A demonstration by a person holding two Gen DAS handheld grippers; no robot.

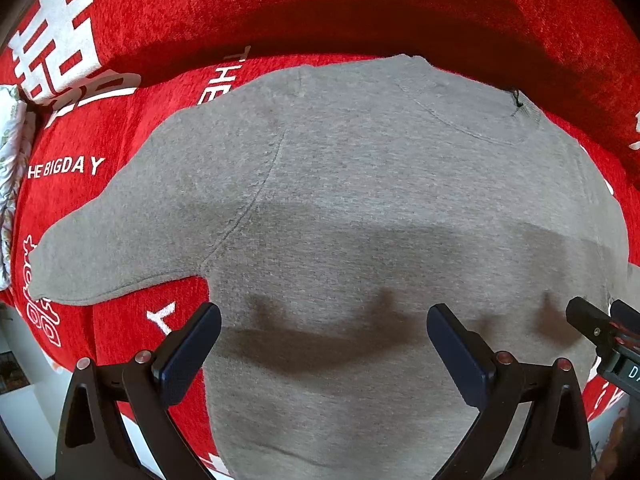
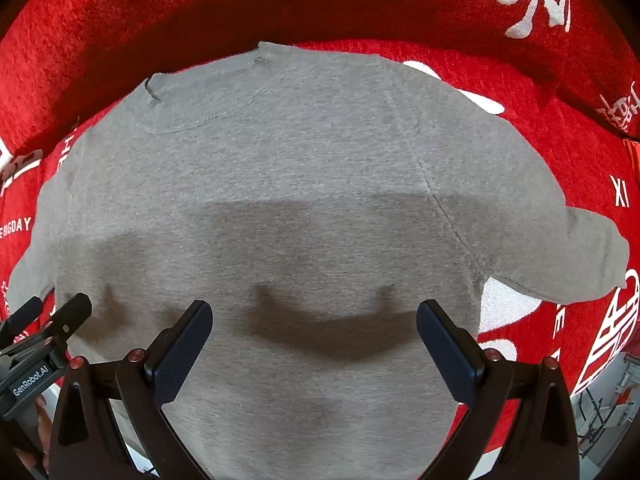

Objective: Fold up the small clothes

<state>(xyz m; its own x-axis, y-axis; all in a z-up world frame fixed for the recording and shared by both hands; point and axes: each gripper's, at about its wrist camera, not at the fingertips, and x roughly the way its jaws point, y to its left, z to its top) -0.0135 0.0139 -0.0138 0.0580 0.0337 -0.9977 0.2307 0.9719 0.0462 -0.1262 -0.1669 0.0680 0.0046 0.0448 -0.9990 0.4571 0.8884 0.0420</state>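
A grey short-sleeved shirt lies spread flat on a red cloth printed with white characters and lettering. Its collar points toward twelve o'clock, one sleeve reaches out to nine o'clock in the left wrist view, and the other sleeve reaches to three o'clock in the right wrist view. The left gripper hangs over the shirt's lower body, jaws spread wide and holding nothing. The right gripper sits beside it over the same area, its jaws likewise wide apart and empty. Both cast shadows on the grey fabric.
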